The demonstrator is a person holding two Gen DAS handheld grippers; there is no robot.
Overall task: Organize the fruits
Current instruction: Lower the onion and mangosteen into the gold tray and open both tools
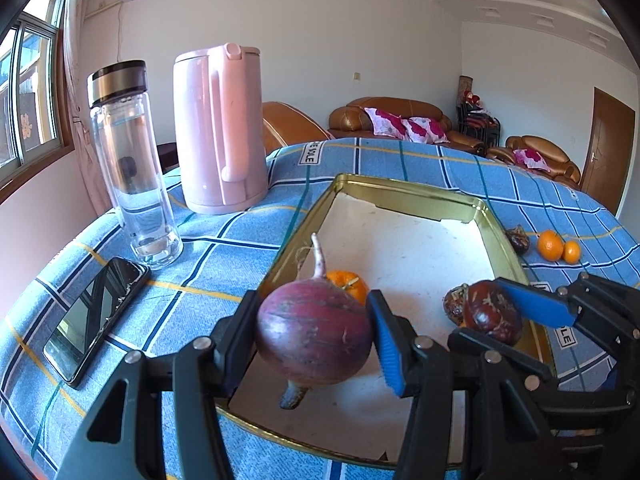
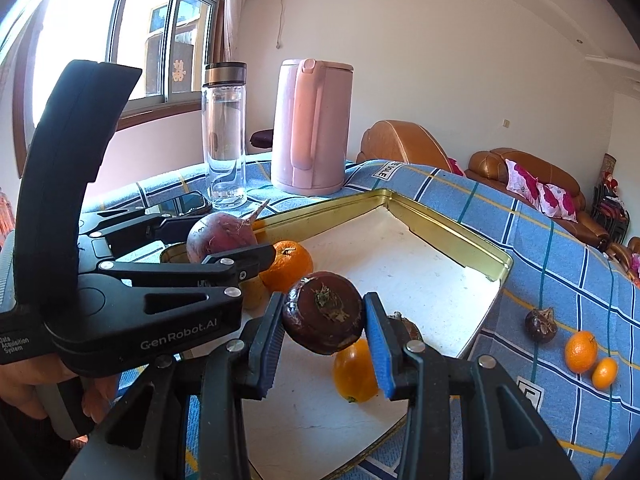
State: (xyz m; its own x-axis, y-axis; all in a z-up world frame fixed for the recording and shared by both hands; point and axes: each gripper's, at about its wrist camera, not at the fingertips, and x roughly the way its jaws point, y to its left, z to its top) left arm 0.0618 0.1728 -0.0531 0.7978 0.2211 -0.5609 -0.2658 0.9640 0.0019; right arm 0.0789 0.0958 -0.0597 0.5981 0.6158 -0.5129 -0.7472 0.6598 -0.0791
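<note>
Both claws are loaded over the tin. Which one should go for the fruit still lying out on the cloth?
Right, probably. The loose oranges and dark fruit lie on the cloth beyond the tin's right edge, nearer the right claw. It must first drop its brown fruit.

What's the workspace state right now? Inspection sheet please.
Surface: table under blue plaid cloth.
Job's things: gold tin tray holds an orange, another orange and a brown fruit; outside it, dark fruit and two oranges lie on the cloth.
Clutter: pink kettle, glass bottle, phone.
Grippers: left hand-held gripper shut on purple radish; right hand-held gripper shut on brown round fruit, both over the tray.
Cables: nothing seen on the table.
Surroundings: sofas, window.
</note>
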